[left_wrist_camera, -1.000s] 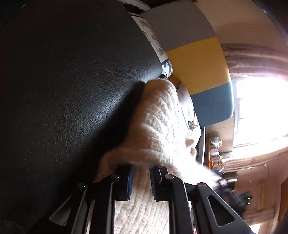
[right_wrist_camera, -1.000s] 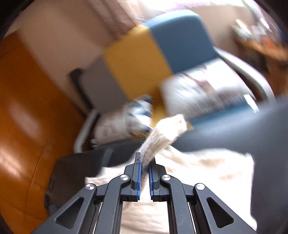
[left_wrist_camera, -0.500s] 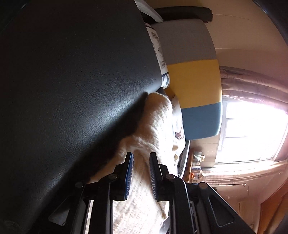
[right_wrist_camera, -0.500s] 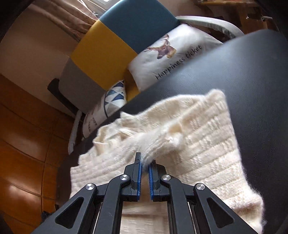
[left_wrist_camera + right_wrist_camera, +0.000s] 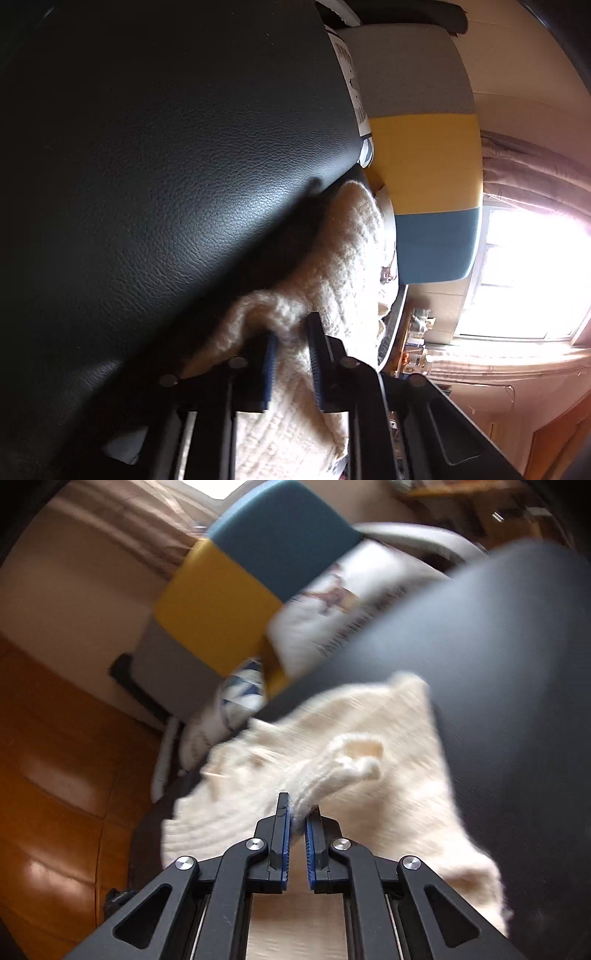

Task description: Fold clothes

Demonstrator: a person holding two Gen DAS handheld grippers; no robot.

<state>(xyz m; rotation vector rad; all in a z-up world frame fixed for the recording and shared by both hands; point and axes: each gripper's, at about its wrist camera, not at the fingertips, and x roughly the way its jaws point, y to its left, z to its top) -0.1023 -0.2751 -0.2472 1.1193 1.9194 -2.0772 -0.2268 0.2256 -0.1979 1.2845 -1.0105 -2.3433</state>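
Right tongs (image 5: 298,814) pinch a sleeve (image 5: 332,771) of the cream sweater (image 5: 369,731), as 0.5 s ago; that view is now blurred and the sleeve stands higher off the garment. Left tongs (image 5: 291,347) are spread, sweater (image 5: 343,266) fabric between the pads, gap unchanged. Sweater lies on the black desk (image 5: 498,646). Behind it, a 3-colour chair (image 5: 236,590) with 2 cushions (image 5: 332,609).

Cream knitted sweater (image 5: 369,746) on black leather surface (image 5: 166,166).
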